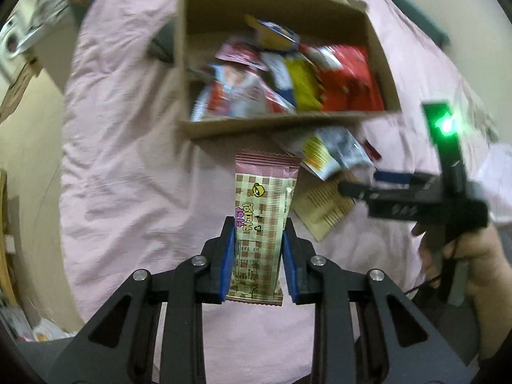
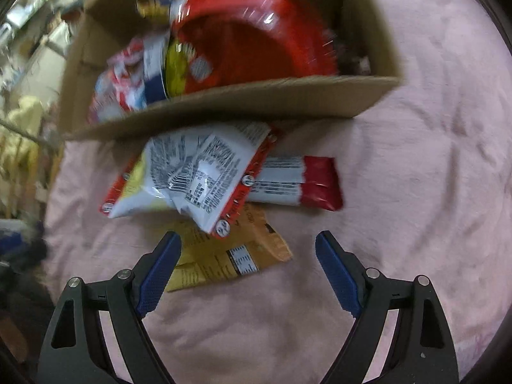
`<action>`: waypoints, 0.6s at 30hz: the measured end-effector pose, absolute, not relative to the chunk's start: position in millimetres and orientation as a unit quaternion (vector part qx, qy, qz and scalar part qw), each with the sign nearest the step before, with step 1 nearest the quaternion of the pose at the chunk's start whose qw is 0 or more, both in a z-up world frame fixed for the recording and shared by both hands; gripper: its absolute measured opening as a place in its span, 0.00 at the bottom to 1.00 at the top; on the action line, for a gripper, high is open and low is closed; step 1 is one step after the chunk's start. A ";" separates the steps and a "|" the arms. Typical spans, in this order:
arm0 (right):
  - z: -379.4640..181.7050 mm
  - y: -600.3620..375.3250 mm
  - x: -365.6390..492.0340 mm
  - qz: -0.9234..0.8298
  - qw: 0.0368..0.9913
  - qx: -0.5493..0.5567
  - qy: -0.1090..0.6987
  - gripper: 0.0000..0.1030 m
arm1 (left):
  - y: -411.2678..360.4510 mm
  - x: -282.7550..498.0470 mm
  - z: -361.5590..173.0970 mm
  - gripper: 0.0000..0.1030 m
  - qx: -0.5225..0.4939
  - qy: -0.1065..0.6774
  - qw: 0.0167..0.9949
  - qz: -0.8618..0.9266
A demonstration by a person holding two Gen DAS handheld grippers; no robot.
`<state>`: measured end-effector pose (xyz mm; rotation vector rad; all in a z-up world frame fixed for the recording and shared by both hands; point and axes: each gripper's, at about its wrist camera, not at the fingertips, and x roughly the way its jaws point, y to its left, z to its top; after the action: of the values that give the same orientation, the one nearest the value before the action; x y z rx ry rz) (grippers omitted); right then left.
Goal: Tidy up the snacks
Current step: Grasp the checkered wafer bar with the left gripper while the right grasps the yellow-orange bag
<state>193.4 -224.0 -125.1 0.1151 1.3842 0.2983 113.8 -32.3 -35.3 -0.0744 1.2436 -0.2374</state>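
Left hand-held gripper [image 1: 257, 240] clamps a pink checked wafer packet [image 1: 264, 211] above the pink bedsheet [image 1: 128, 160]. Brown cardboard box [image 1: 281, 124] already holds several snack bags. Right hand-held gripper [image 2: 248, 249] gapes empty over three loose packets: white-and-red bag [image 2: 195, 179], red-ended bar [image 2: 297, 180], yellow pouch [image 2: 230, 256].

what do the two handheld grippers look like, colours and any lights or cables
Both are matte black linkage frames with silver pivot pins and ribbed blue pads on the fingers. The left gripper and right gripper match in build. From the left wrist view, the right one carries an upright black piece with a glowing green light and a thin black cable.
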 end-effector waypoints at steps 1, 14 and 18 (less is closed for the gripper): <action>-129.4 -219.5 194.3 0.137 0.755 0.050 0.639 0.86 | -24.4 114.9 -33.9 0.23 -0.043 0.579 0.807 -0.107; -156.5 -139.4 192.9 0.124 0.756 -0.071 0.639 1.00 | -1.1 130.6 -43.2 0.23 -0.105 0.575 0.807 -0.087; -158.1 -130.5 188.4 0.127 0.764 -0.085 0.627 1.00 | -1.8 134.2 -45.1 0.23 -0.108 0.576 0.806 -0.083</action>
<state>188.4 -130.5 -158.1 -0.1849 1.3641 0.2755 134.2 -1.8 -45.1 -0.2319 1.2339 -0.1774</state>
